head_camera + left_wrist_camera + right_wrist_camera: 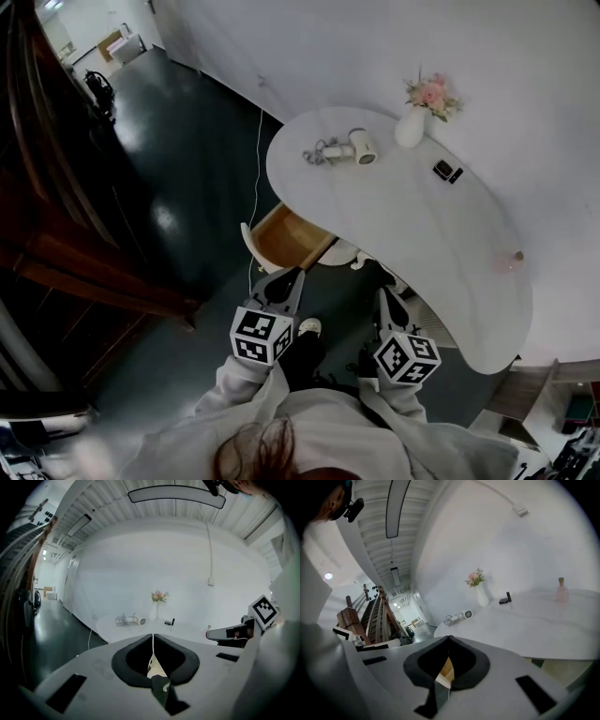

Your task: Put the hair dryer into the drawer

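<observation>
Fingers (121,665) shut tight on left gripper (284,278) and right gripper (387,298), gripping nothing. Held just short of open drawer (281,236) under white table (427,230) rim. Hair dryer (352,147) lying on tabletop's far end near vase (411,127), well apart from drawer. Open dark floor (178,178) leftward, bounded by dark wooden structure (66,244).

White wall (328,47), dark glossy floor (187,169), wooden staircase (56,216) left.
</observation>
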A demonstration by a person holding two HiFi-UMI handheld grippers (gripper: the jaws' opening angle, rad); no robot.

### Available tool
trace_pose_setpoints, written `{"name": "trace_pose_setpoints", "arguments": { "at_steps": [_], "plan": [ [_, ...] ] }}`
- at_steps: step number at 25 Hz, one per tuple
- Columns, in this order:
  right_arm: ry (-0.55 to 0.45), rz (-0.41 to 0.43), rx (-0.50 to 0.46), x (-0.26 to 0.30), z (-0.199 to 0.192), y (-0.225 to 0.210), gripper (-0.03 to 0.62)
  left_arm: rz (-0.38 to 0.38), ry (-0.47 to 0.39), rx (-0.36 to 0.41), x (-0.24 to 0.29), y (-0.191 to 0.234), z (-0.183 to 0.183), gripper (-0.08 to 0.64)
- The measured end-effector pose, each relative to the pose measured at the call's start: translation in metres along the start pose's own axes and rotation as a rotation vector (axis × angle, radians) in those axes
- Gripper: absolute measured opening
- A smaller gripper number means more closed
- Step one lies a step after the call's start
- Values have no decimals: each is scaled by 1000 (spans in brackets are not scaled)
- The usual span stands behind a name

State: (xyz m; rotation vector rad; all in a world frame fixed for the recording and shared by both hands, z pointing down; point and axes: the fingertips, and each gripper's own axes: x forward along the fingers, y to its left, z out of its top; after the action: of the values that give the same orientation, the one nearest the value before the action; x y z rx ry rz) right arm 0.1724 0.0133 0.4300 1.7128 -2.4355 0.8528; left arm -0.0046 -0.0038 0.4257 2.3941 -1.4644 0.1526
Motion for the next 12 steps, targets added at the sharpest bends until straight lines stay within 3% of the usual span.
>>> {"name": "trace_pose_setpoints", "arguments": {
  "at_steps": [12],
  "plan": [
    [-13,9,16,86,35,-5,49,2,-10,14,67,58,32,19]
  ]
}}
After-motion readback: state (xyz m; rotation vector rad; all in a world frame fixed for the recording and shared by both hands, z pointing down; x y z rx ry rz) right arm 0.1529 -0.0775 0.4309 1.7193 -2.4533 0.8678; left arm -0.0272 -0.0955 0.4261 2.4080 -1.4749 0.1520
